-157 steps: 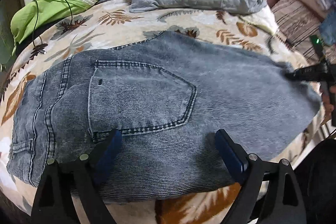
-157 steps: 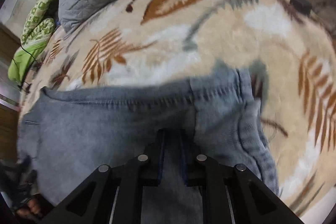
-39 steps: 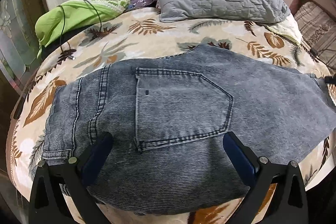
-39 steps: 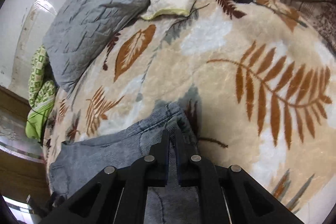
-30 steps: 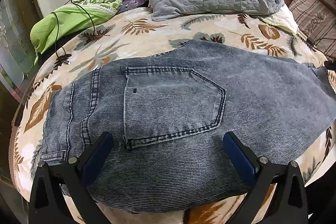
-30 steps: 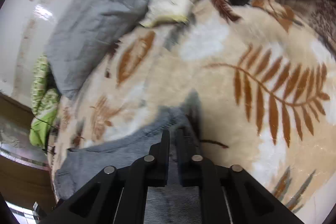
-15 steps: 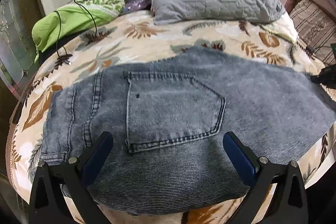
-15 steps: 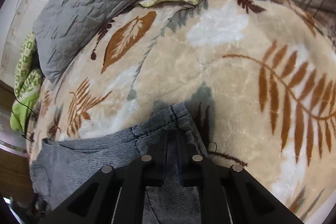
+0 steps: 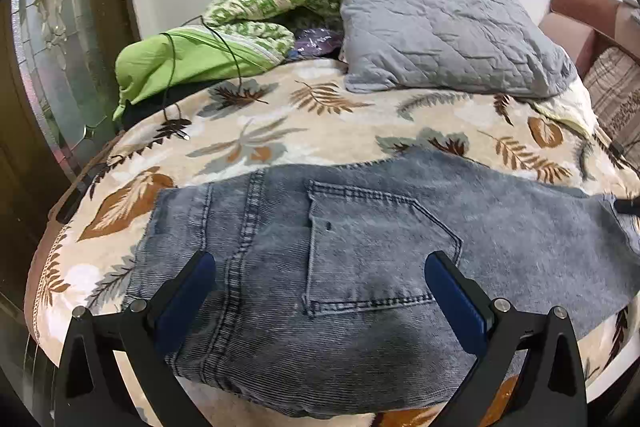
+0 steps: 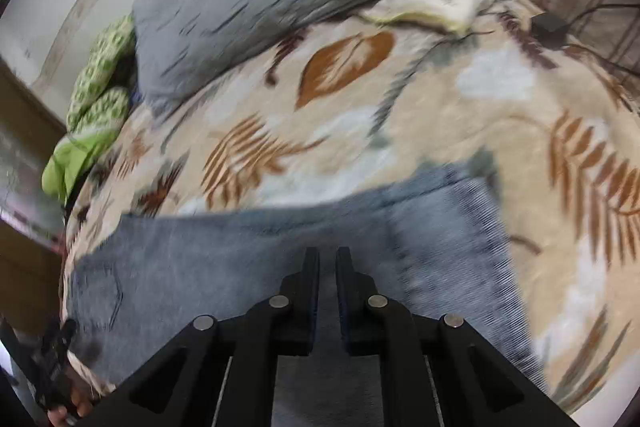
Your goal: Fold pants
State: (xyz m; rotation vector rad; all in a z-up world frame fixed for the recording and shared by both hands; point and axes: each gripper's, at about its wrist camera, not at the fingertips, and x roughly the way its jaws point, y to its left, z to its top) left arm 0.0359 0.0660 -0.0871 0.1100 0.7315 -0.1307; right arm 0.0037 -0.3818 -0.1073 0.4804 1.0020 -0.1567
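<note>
Jeans [image 9: 380, 247], bed [image 9: 280, 131]: right gripper [image 10: 327, 259] pinching cloth near hem, left gripper [image 9: 320, 267] agape above; thin pinch may slip, spoiling fold.

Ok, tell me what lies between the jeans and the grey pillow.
In the left wrist view, only bare leaf-print blanket separates the jeans from the grey pillow.

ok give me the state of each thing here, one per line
jeans: spread flat on the bed, back pocket facing up, already doubled leg on leg
left claw: open wide above the waist end, holding nothing
right claw: shut on the jeans' leg end
grey pillow: lying at the head of the bed, creased
green blanket: bunched up beside the pillow
black cable: draped loose over the green blanket
</note>
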